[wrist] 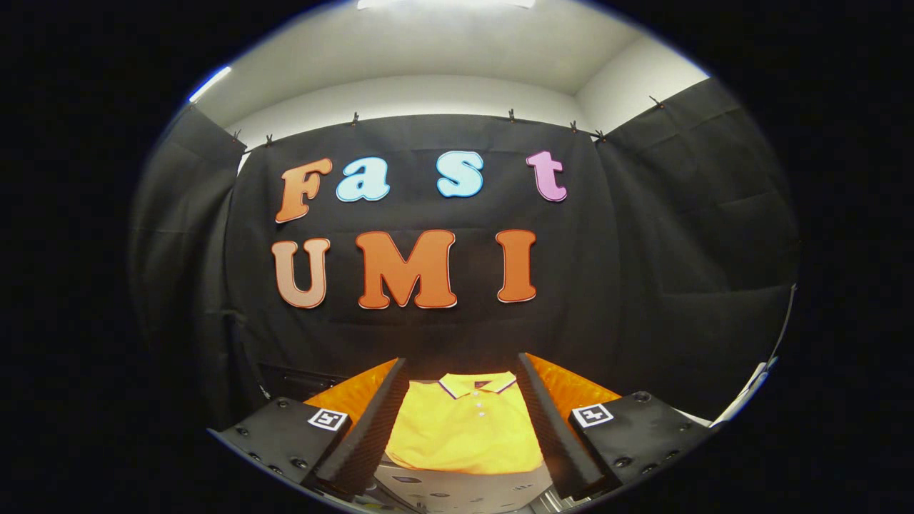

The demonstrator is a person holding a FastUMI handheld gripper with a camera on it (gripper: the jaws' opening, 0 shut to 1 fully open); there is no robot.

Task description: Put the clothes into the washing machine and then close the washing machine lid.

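Observation:
A yellow polo shirt (464,428) with a dark-trimmed collar lies folded flat, seen between and beyond my two fingers. My gripper (463,375) is open, its jaws set wide apart with nothing pressed between them, hovering above the shirt. Just below the shirt, close to me, shows a pale grey surface (457,489) with small markings; I cannot tell whether it is the washing machine.
Black cloth walls (643,250) close the booth behind and on both sides. A white edge (746,396) runs along the right, beyond the right finger. White ceiling above.

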